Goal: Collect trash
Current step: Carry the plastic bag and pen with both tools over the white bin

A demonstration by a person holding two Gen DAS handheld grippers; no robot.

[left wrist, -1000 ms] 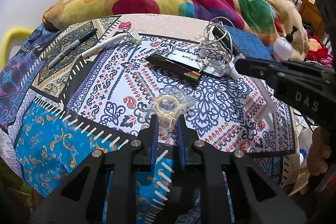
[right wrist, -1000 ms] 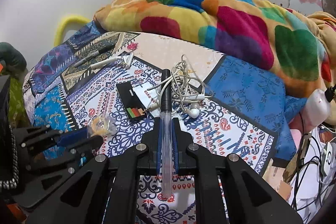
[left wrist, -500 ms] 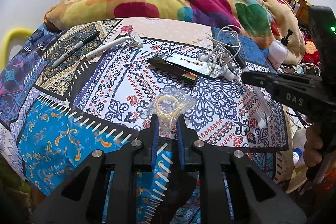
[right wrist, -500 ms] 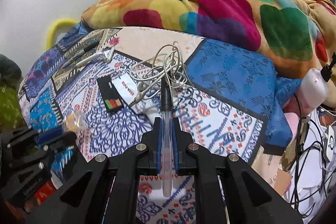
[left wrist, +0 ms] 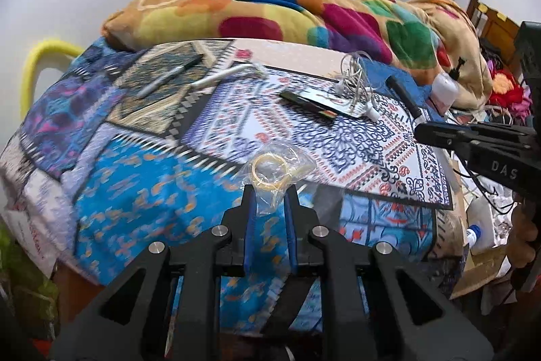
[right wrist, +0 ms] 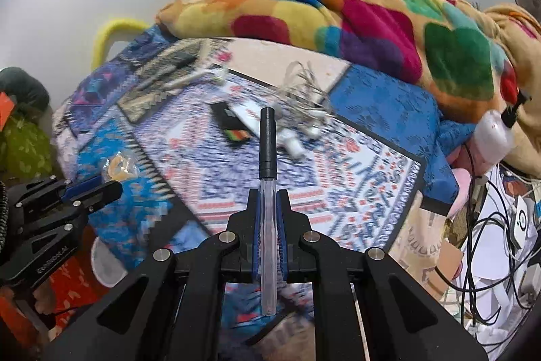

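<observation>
Even, soft indoor light, bright enough, no hard shadows. Fisheye bend curves the bedspread (left wrist: 338,137) and blackens the corners. Motion blur smears the near-left cloth in the left view; in the right view the whole bedspread (right wrist: 338,192) streaks, yet the pen (right wrist: 267,158) stays crisp. Faint glare on the plastic wrapper (left wrist: 275,170).

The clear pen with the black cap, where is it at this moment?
In the right wrist view, the pen is clamped in the right hand-held gripper, cap pointing forward toward the tangled white cable on the bed.
</observation>
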